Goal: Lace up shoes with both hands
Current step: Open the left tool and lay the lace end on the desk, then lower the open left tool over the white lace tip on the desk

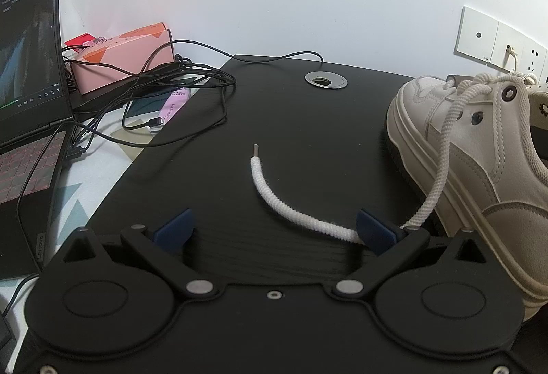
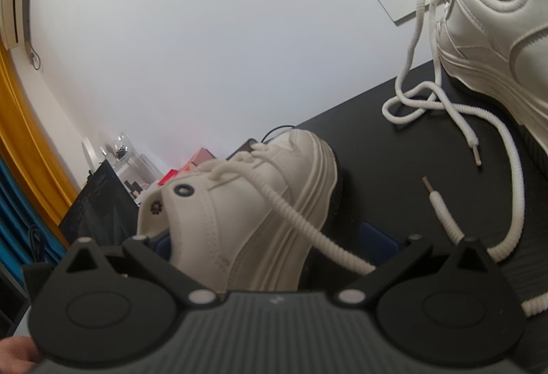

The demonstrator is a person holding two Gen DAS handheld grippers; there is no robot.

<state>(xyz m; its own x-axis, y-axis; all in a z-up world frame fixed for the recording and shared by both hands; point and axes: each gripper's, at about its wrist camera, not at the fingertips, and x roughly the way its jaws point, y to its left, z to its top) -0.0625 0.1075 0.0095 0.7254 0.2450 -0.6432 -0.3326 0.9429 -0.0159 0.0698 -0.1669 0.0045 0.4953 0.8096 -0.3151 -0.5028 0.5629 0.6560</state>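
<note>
In the left wrist view a cream platform shoe (image 1: pixel 472 161) stands at the right on the black desk (image 1: pixel 291 120). Its white lace (image 1: pixel 291 207) runs down from the top eyelets, passes the right blue pad and curves over the desk to a metal tip. My left gripper (image 1: pixel 274 228) is open, low over the desk, and the lace lies loose against its right finger. In the right wrist view my right gripper (image 2: pixel 272 238) is open, with that shoe's (image 2: pixel 260 202) rear part between its fingers and a lace (image 2: pixel 308 230) crossing toward the right pad. A second shoe (image 2: pixel 496 41) stands far right, its laces (image 2: pixel 445 106) loose.
An open laptop (image 1: pixel 27 65) stands at the left, with tangled black cables (image 1: pixel 178 82) and a pink box (image 1: pixel 126 55) beside it. A metal cable grommet (image 1: pixel 326 79) sits in the desk's far part. Wall sockets (image 1: pixel 496 41) are behind the shoes. A hand (image 2: pixel 17 353) shows at the lower left.
</note>
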